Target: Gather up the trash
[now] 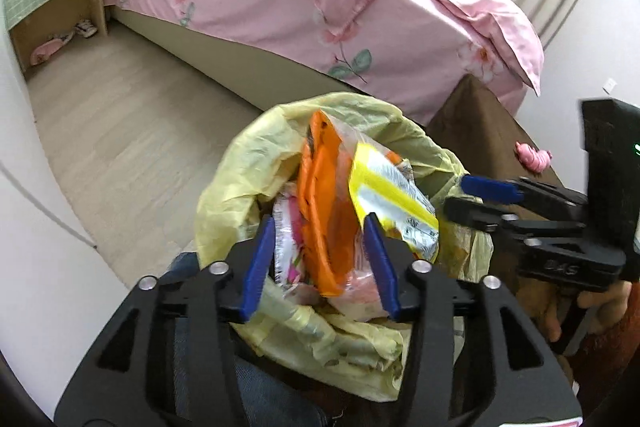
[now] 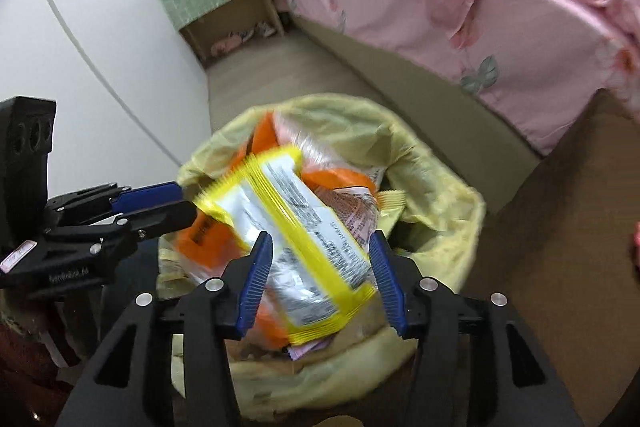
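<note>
Between my left gripper's [image 1: 320, 259] blue pads, which stand apart and press on nothing, an orange wrapper [image 1: 324, 211] stands upright in the yellow trash bag [image 1: 240, 163]. My right gripper [image 2: 320, 277] is likewise open around a yellow-edged silver packet [image 2: 296, 227] lying loose on top of the bag's contents; its print is too blurred to read. Both grippers tilt steeply down over the bag. The floor [image 1: 120, 131] and a bed with a pink floral sheet [image 1: 320, 7] lie beyond.
</note>
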The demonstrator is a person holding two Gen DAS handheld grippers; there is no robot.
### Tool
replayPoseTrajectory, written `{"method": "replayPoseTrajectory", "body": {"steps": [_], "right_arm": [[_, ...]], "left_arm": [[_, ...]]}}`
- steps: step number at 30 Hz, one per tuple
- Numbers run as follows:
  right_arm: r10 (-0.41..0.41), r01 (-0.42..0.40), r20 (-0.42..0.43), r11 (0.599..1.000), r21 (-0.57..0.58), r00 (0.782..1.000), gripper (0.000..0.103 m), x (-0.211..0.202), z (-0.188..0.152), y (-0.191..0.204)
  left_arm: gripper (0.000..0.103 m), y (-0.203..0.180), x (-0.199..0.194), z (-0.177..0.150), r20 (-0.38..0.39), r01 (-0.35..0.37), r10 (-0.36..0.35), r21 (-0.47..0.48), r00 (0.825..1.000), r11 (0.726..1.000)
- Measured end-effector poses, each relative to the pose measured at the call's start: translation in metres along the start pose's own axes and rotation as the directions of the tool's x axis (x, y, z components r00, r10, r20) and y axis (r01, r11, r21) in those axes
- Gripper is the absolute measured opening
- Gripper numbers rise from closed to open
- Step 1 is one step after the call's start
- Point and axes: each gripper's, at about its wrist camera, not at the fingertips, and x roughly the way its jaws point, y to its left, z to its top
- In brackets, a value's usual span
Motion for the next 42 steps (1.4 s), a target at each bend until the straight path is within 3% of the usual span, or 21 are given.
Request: {"method": "replayPoseTrajectory", "body": {"steps": [6,9,11,14,19,23,26,31,42], "right_arm": [[-0.058,0.052,0.139,0.998,0.044,0.989,0.048,-0.072,-0.025,0.002],[-0.088,0.076,0.190,0.995,0.071,0.978,0.048,-0.108,-0.048,0.007],[-0.122,0.105,0.224,0.991,0.088,0.967,0.049,-0.133,-0.068,0.013],[-0.185,0.157,0.250,0.979,0.127,0.950,0.049,-0.162,-0.096,0.022],[-0.240,0.194,0.264,0.963,0.190,0.934,0.055,-0.201,-0.140,0.043],[-0.277,0.237,0.283,0.957,0.169,0.918,0.055,-0.215,-0.161,0.060],[-0.270,0.234,0.284,0.960,0.155,0.920,0.055,-0.219,-0.169,0.069],[-0.268,0.227,0.301,0.960,0.163,0.915,0.055,-0.227,-0.177,0.077],[-0.263,0.225,0.297,0.962,0.155,0.918,0.055,-0.225,-0.177,0.085]], "left_arm": [[0.062,-0.018,-0.042,-0.012,0.055,0.007,-0.006,-0.023,0.998,1.000],[0.062,-0.045,-0.072,-0.031,0.094,0.003,-0.006,0.031,0.996,1.000],[0.063,-0.066,-0.092,-0.047,0.125,-0.039,0.028,0.086,0.992,0.996],[0.063,-0.088,-0.112,-0.066,0.159,-0.097,0.075,0.135,0.985,0.986],[0.063,-0.117,-0.140,-0.096,0.189,-0.061,0.027,0.175,0.982,0.983],[0.063,-0.128,-0.159,-0.111,0.229,-0.131,0.088,0.179,0.969,0.975],[0.063,-0.132,-0.167,-0.115,0.247,-0.176,0.129,0.177,0.960,0.968],[0.063,-0.131,-0.179,-0.121,0.263,-0.203,0.155,0.168,0.952,0.965],[0.063,-0.121,-0.178,-0.126,0.224,-0.207,0.174,0.131,0.959,0.970]]}}
